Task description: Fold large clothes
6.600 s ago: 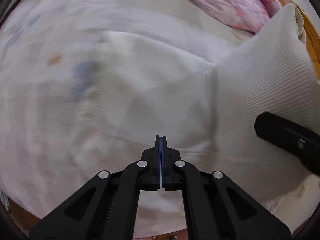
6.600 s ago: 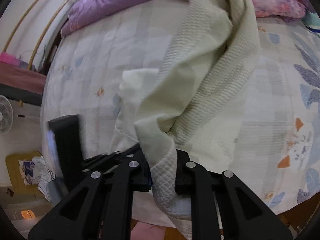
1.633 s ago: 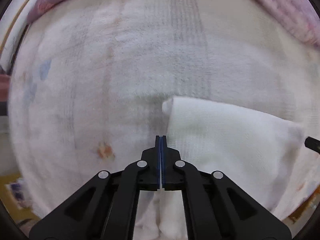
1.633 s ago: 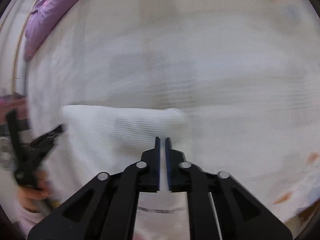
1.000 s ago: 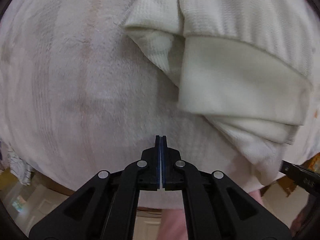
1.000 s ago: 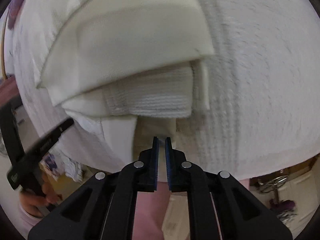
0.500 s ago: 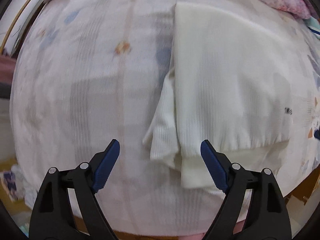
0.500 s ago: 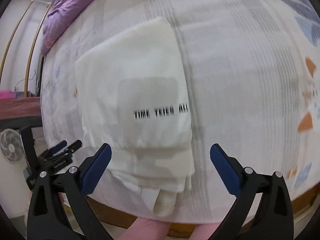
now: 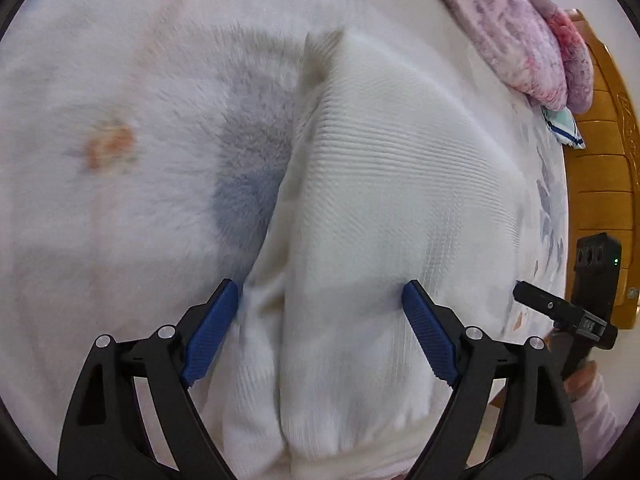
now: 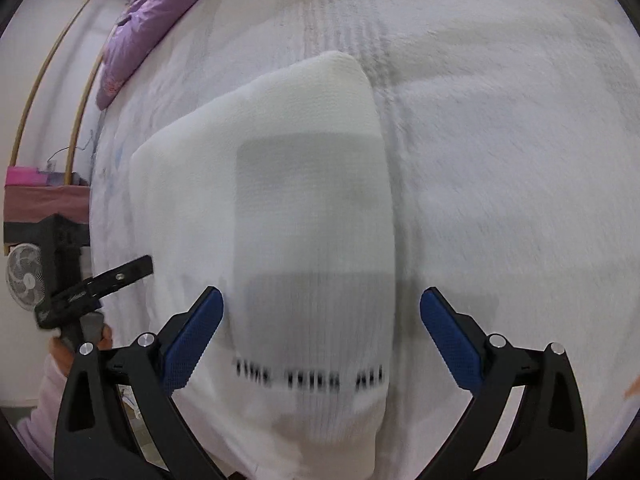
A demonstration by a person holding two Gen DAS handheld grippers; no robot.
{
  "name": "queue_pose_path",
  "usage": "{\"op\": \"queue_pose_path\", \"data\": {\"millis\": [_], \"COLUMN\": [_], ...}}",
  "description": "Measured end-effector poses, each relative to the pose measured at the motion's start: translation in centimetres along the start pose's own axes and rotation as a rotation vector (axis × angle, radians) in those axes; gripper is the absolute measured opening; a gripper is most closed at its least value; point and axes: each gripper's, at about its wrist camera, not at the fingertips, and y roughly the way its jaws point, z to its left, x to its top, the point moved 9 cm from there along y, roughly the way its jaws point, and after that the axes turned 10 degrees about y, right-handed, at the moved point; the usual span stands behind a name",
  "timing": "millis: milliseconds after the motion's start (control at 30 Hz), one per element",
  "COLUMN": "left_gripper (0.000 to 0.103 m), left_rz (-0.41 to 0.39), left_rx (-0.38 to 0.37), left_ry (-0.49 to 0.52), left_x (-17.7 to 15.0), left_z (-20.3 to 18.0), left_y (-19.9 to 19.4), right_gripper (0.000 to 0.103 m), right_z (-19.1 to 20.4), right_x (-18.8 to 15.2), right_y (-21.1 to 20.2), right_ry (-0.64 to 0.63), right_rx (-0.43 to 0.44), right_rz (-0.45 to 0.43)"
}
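1. Leftmost, the left gripper (image 9: 320, 326) is shown with its blue-padded jaws spread wide and nothing held; its left pad lies just beside the garment's stepped left edge, and its right pad rests on or just above the top panel (which cannot be told).
2. Centrally, the folded garment (image 9: 392, 208) is seen lying flat on the bed cover (image 9: 120, 208), near the bed's front edge. A cream, ribbed or waffle knit is indicated. Several layers are visible along the left edge, where lower folds protrude beyond the top panel.
3. From the right wrist view, the same folded garment (image 10: 280, 200) is seen as a compact rectangle with a grey patch and a blurred line of dark lettering (image 10: 310, 376) near its near edge.
4. Rightmost, the right gripper (image 10: 322, 328) is likewise shown released, its jaws straddling the garment's near right portion without closing on it.
5. Handling is judged as follows: the cloth is soft, limp and light, with a textured, non-slippery surface; it is not fragile, but a stack of this kind is probably disturbed easily by dragging.
6. A hold is best taken at the near corners, with every layer pinched together, so that lower folds are not left behind or pulled askew.
7. Pillows (image 9: 520, 32) and a wooden headboard (image 9: 600, 184) are seen well apart from the garment.
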Motion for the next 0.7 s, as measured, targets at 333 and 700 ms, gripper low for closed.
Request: {"op": "queue_pose_path", "data": {"millis": [333, 700], "left_gripper": [0.098, 0.034], "left_rz": [0.132, 0.063], "left_rx": [-0.483, -0.28], "left_ry": [0.052, -0.135], "left_x": [-2.9, -2.7], "left_z": [-6.0, -4.8], "left_y": [1.7, 2.0], "right_gripper": [0.097, 0.064], "right_z": [2.1, 3.0], "right_x": [-1.5, -1.8], "right_y": [2.1, 3.8], "right_ry": [0.059, 0.138], "right_rx": [0.465, 0.091], "right_rz": [0.251, 0.023]}}
